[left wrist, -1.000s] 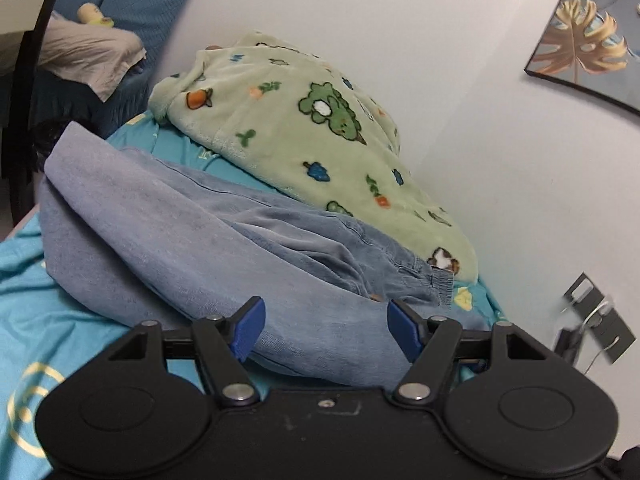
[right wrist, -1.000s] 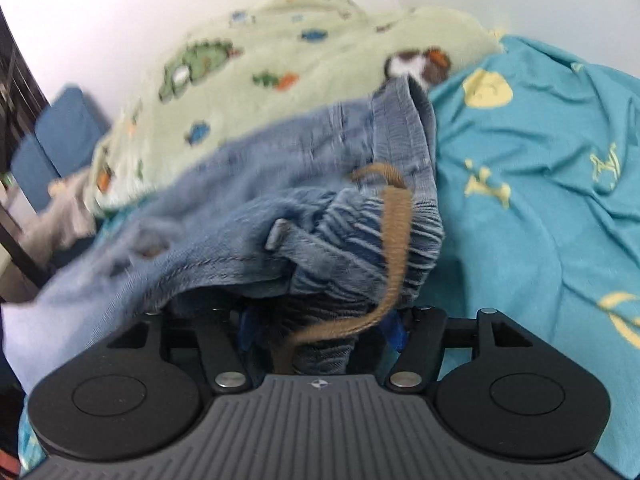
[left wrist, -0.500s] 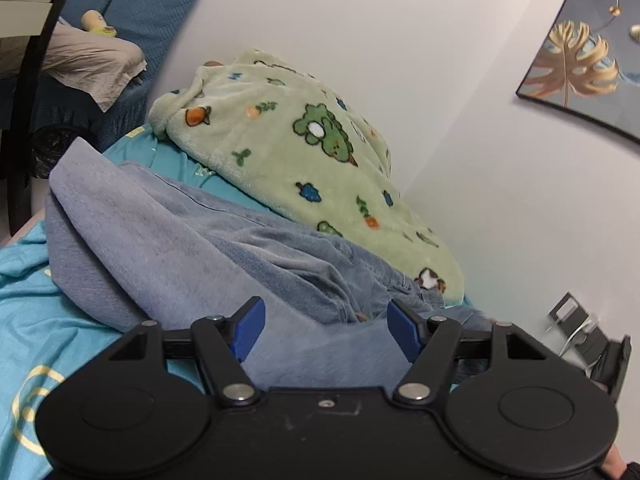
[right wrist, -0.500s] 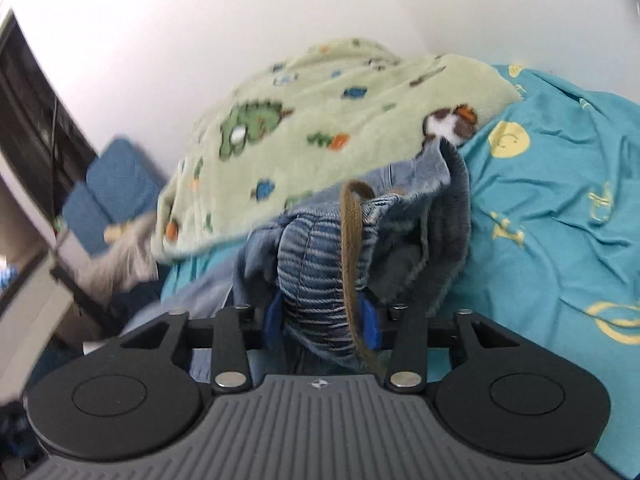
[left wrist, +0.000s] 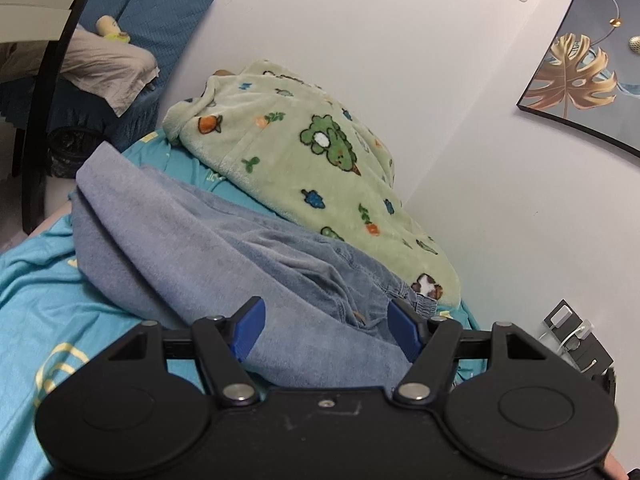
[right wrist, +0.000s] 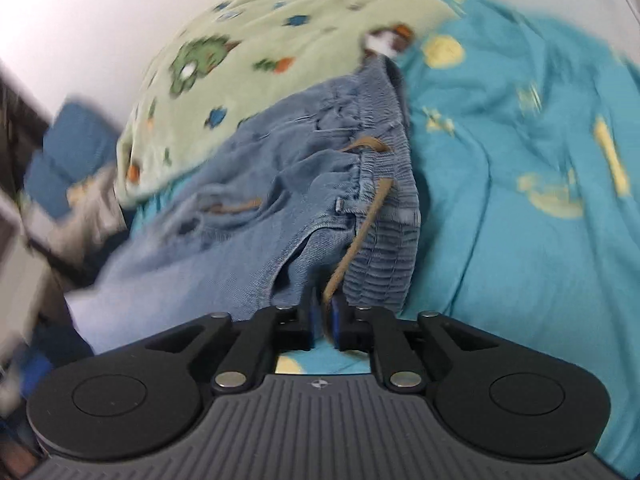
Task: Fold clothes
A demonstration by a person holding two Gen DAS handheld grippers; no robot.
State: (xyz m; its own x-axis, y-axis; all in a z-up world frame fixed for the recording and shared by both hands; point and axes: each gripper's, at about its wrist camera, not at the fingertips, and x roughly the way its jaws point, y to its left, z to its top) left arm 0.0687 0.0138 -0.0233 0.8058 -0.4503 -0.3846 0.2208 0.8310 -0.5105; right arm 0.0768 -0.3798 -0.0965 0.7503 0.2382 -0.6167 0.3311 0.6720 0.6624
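Left wrist view: my left gripper [left wrist: 322, 330] stands wide apart, gripping nothing, with the jeans [left wrist: 224, 256] draped between and beyond its fingers on the teal sheet [left wrist: 36, 300]. A green blanket [left wrist: 304, 168] lies at one o'clock against the wall, a framed picture [left wrist: 580, 80] at two. Right wrist view, blurred: my right gripper [right wrist: 325, 318] is nearly closed, jaws easing apart, pinching the jeans' brown drawstring [right wrist: 360, 236] at the waistband [right wrist: 384, 240], twelve o'clock.

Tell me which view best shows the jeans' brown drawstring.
Right wrist: the drawstring runs down the waistband into the right gripper, whose jaws are opening. In the left wrist view the jeans show only a tiny brown speck.
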